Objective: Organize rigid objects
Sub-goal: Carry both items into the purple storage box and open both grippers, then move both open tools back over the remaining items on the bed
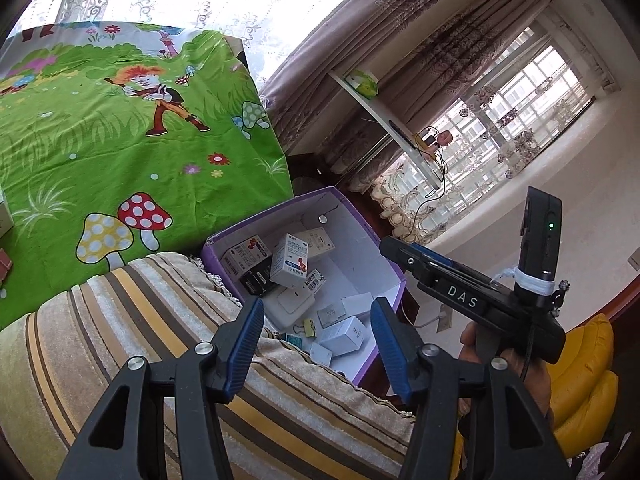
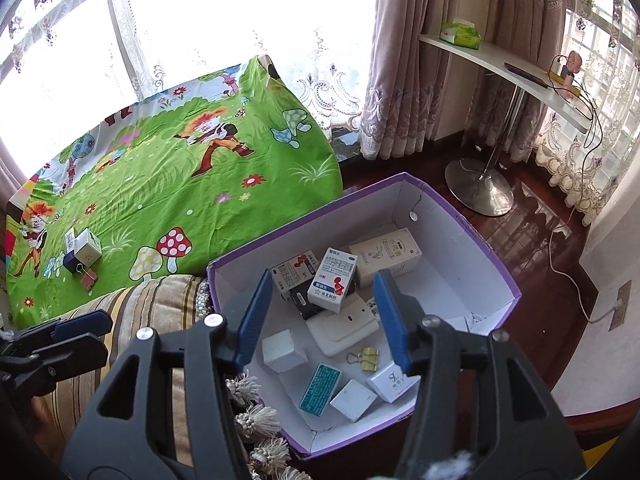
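Note:
A purple-rimmed cardboard box (image 2: 460,236) stands beside the bed and holds several small cartons. A white and red medicine carton (image 2: 332,280) lies tilted on top of the pile. My right gripper (image 2: 323,280) hovers over it, open, with the pads clear of the carton. A gold binder clip (image 2: 370,358) and a teal carton (image 2: 320,388) lie on the box floor. My left gripper (image 1: 318,312) is open and empty above the striped blanket (image 1: 120,340), at the near edge of the box (image 1: 276,208). More small boxes (image 2: 86,252) and a red binder clip (image 2: 89,278) sit on the green cartoon sheet (image 2: 180,200).
A white shelf on a chrome pedestal (image 2: 480,188) stands to the right on the dark wood floor, with cables hanging to a wall socket (image 2: 620,304). Lace curtains and windows run behind. A tasselled blanket edge (image 2: 256,420) hangs against the box's left wall.

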`<state>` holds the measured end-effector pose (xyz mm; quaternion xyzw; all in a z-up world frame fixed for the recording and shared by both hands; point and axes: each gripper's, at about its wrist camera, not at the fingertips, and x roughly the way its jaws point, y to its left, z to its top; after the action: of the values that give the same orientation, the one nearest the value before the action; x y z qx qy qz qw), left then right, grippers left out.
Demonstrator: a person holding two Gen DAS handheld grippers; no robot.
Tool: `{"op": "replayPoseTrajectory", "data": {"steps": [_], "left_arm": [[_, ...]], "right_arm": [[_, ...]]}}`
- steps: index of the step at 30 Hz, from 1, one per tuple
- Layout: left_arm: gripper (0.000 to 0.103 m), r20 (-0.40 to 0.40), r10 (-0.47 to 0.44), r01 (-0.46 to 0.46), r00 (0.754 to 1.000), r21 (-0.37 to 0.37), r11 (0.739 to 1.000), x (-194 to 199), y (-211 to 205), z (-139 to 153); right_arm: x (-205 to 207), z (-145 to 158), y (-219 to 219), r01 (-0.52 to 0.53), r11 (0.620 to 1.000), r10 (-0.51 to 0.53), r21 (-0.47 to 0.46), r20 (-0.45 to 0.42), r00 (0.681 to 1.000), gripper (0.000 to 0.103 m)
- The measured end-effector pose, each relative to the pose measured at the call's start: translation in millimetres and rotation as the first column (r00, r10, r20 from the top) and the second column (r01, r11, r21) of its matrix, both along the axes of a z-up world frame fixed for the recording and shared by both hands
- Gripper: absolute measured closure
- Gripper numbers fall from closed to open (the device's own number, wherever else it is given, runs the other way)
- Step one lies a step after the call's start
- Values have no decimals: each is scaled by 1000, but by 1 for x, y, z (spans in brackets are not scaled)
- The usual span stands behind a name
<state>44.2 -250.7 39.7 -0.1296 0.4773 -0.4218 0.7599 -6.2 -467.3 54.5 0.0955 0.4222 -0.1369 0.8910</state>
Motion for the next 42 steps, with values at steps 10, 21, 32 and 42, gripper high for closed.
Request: {"op": "replayPoseTrajectory", "data": {"steps": [10,21,32,42], "left_arm": [[46,-1,48,-48,999,-3,999,5,10,1],[46,17,146,-146,989,7,989,18,35,3],[46,22,317,-317,948,32,948,46,87,6],[46,38,488,-489,872,97,867,75,148,10]], "right_arm": [[3,-1,11,-35,999,35,-4,-7,999,46],[12,2,38,-113,994,113,-13,-7,994,46],[31,6,84,-225,974,225,-26,-16,974,46],[58,14,134,-343,938,342,-45,-16,939,46]]}}
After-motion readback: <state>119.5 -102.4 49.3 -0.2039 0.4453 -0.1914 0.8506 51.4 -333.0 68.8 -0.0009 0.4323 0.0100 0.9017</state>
